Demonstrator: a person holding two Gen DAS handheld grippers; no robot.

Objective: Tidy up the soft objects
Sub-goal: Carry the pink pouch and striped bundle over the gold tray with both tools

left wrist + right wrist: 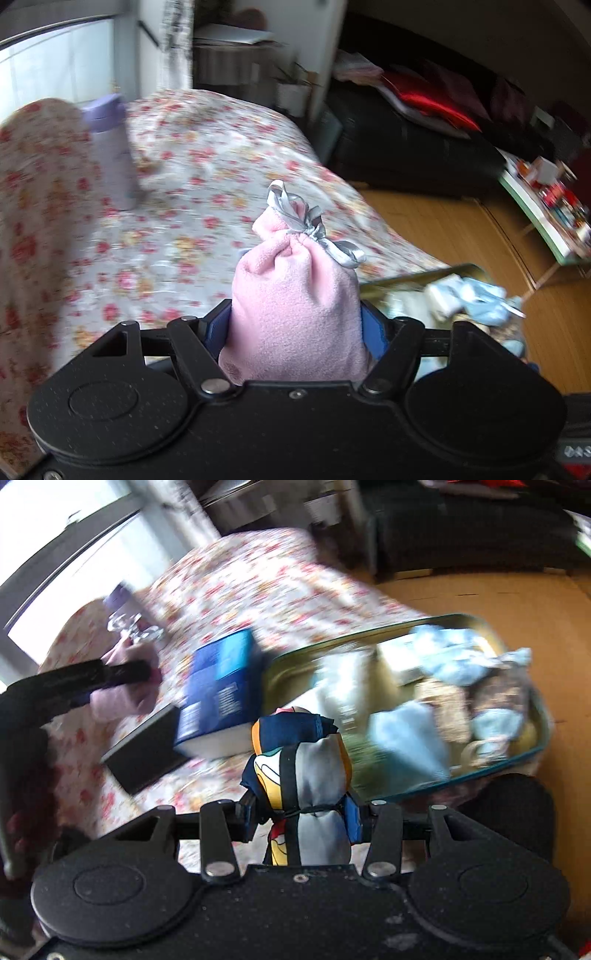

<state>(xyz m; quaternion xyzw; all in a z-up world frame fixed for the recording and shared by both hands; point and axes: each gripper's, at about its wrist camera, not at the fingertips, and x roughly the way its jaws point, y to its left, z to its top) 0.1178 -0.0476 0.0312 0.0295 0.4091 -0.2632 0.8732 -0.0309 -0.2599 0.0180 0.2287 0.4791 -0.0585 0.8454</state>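
Note:
A pink fleece pouch (291, 306) tied with a silver ribbon stands upright between the blue pads of my left gripper (295, 328), which is shut on it above the floral tablecloth (207, 173). My right gripper (299, 812) is shut on a rolled multicoloured cloth bundle (303, 771) bound with a black band. In the right wrist view the left gripper (122, 675) shows at the far left with the pink pouch (118, 698) in it. A green tin tray (291, 657) holding light blue and patterned soft pieces lies just beyond the bundle; its edge (417, 277) also shows in the left wrist view.
A lilac bottle (110, 147) stands on the table at the left. A blue box (221, 686) and a black flat case (147, 749) lie left of the tray. Wooden floor (443, 229), a dark sofa (406, 147) with red cushions and a low cluttered table (546, 206) lie beyond.

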